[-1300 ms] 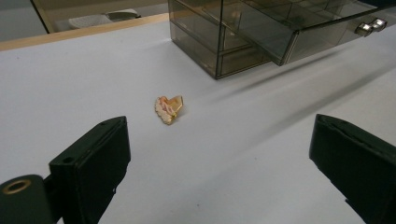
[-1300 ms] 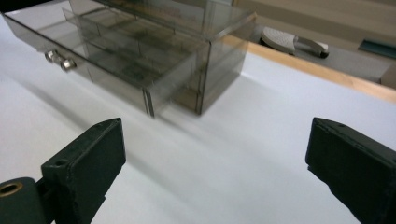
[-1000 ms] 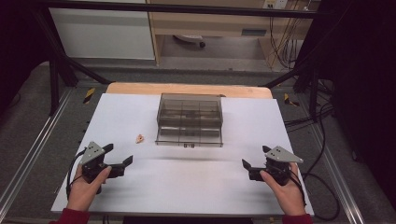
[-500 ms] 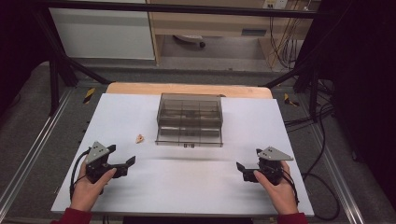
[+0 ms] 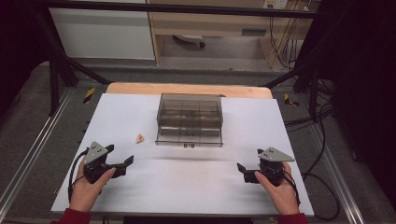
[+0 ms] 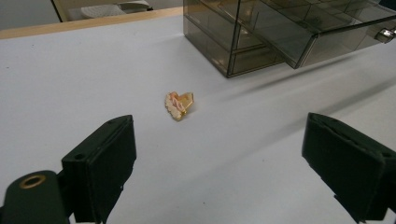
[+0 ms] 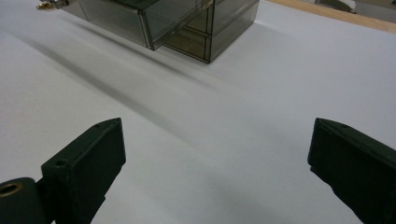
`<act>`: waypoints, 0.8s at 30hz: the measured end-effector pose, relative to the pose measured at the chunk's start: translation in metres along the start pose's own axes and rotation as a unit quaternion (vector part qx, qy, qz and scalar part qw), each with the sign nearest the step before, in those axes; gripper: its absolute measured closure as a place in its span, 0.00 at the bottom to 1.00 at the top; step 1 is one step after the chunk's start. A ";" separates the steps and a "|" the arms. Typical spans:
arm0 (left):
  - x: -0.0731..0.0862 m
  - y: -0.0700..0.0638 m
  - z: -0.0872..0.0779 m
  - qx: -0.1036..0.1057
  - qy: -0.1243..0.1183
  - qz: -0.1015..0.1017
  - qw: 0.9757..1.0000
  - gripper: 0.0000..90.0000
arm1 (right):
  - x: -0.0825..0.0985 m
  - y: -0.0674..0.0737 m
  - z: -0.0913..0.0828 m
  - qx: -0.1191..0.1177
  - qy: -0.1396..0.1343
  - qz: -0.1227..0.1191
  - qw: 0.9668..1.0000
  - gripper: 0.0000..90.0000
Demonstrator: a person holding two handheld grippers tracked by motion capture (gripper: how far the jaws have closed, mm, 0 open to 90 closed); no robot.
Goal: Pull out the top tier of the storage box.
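At seven o'clock, the left gripper has edged toward the trinket, jaws apart; the right gripper, also spread, drifted inward toward the drawer box.

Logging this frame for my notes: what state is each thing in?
Left hand-held gripper: open, empty, above the table.
Right hand-held gripper: open, empty.
Drawer box: upright, one drawer pulled out.
Small trinket: lying loose on the table, untouched.
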State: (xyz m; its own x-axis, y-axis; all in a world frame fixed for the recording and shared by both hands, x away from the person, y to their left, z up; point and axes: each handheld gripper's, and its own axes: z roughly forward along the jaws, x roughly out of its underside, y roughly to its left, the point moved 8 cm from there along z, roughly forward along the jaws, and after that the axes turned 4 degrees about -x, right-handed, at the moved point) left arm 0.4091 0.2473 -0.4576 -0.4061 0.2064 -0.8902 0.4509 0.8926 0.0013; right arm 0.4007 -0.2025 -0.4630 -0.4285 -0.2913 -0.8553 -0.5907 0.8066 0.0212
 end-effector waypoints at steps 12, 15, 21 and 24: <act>-0.003 0.013 0.016 -0.030 0.004 -0.010 0.999 0.17 | 0.007 0.008 0.008 -0.010 0.025 -0.011 1.000 0.04; -0.004 0.009 0.020 -0.022 0.011 -0.009 1.000 0.17 | 0.006 0.003 0.005 -0.006 0.021 -0.010 1.000 0.04; 0.002 0.001 0.038 -0.029 0.042 0.013 0.999 0.21 | 0.006 0.002 0.006 -0.008 0.021 -0.004 1.000 0.04; -0.001 0.005 0.051 -0.042 0.048 0.009 0.998 0.25 | 0.007 0.003 0.006 -0.008 0.028 -0.017 0.999 0.04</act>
State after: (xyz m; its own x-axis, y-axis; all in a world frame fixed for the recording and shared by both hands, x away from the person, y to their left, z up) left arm 0.4522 0.2315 -0.4798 -0.4740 0.2561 -0.8425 0.3914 0.9183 0.0590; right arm 0.3999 -0.1987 -0.4720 -0.4448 -0.3470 -0.8257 -0.6162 0.7876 0.0009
